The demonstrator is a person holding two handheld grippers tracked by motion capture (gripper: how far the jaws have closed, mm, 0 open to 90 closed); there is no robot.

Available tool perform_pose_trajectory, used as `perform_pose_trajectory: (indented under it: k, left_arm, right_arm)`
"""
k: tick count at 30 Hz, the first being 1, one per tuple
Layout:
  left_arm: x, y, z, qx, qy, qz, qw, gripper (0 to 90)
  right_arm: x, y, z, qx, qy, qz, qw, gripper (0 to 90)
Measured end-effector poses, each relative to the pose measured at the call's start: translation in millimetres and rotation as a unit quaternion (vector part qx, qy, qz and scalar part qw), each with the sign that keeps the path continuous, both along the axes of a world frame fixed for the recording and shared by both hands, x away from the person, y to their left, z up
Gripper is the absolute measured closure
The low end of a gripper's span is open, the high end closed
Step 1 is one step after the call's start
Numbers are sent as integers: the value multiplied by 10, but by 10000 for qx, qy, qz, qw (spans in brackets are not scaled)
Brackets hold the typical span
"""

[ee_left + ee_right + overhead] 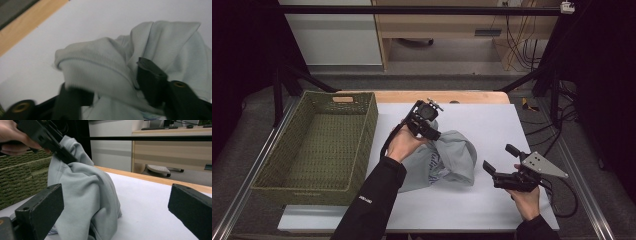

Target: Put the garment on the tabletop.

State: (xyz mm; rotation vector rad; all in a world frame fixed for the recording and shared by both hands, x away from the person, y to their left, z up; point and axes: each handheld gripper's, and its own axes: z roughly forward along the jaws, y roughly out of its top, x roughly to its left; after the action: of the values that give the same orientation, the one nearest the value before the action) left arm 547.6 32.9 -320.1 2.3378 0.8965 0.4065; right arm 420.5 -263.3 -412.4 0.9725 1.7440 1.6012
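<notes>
Left gripper (pixel 432 134) half-open around ribbed hem of grey sweatshirt (pixel 452 162), lying bunched just right of basket (pixel 362 150). Bite deeper into fabric before closing. Right gripper (pixel 498 159) waiting wide open, empty.

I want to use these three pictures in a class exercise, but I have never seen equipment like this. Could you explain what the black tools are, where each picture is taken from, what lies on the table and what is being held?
A person holds a hand-held two-jaw gripper in each hand. One picture looks down from above the table; the other two come from cameras riding on each gripper. On the white table lie a crumpled light grey sweatshirt and a green woven basket. The left gripper has a ribbed fold of the sweatshirt between its jaws, which stand partly apart. The right gripper is open, holds nothing and is apart from the cloth.
</notes>
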Motion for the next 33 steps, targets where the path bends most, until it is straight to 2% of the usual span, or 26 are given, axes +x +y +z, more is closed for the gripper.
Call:
perform_pose_trajectory:
  k: [2, 4, 5, 7, 9, 11, 13, 16, 17, 18, 21, 22, 26, 29, 32, 33]
  left_arm:
    - [-54, 63, 78, -268, -164, 69, 9995, 327]
    - [-112, 146, 160, -403, -374, 92, 9984, 254]
    - [-147, 186, 189, -536, -442, 104, 9975, 230]
    - [-224, 263, 224, -882, -572, 156, 9943, 203]
    - [-308, 352, 233, -1112, -702, 96, 9913, 188]
    - [-408, 435, 203, -1373, -869, 43, 9867, 182]
    - [-502, 518, 147, -1595, -1041, 31, 9817, 175]
    - [-619, 631, 26, -1934, -1240, -18, 9733, 156]
    - [-649, 666, -17, -2017, -1271, -62, 9712, 159]
    - [-680, 698, -61, -2084, -1329, -60, 9690, 158]
    - [-766, 785, -203, -2309, -1465, -71, 9619, 140]
    - [-790, 813, -254, -2382, -1475, -74, 9599, 137]
    - [-891, 913, -452, -2557, -1601, 23, 9534, 123]
    - [-973, 983, -579, -2589, -1709, 161, 9505, 109]
    - [-1040, 1053, -688, -2755, -1777, 262, 9444, 97]
    - [-1060, 1072, -720, -2743, -1806, 245, 9442, 95]
  right_arm:
    - [0, -7, 2, -20, 13, -27, 10000, 4]
    - [6, -15, 2, -38, -15, -44, 10000, 4]
    - [-2, -2, 8, 74, 64, -52, 9999, 4]
    - [3, -15, 4, -2, 24, -24, 10000, 4]
    - [8, -14, 1, -45, 44, -46, 10000, 4]
    - [10, 3, 2, -3, 120, -71, 9999, 4]
    - [19, 1, -8, -86, 72, -42, 9999, 4]
    - [28, 7, -12, -96, 116, -68, 9999, 3]
    - [32, 5, -16, -117, 96, -63, 9999, 3]
    - [24, 11, -13, -84, 175, -73, 9998, 3]
    - [41, 5, -28, -122, 131, -60, 9998, 3]
    - [36, 7, -28, -110, 197, -75, 9997, 3]
    - [44, -5, -43, -106, 200, -61, 9997, 3]
    - [50, -11, -51, -117, 196, -58, 9997, 3]
    - [53, -16, -59, -111, 242, -97, 9996, 3]
    - [55, -21, -63, -114, 245, -105, 9996, 3]
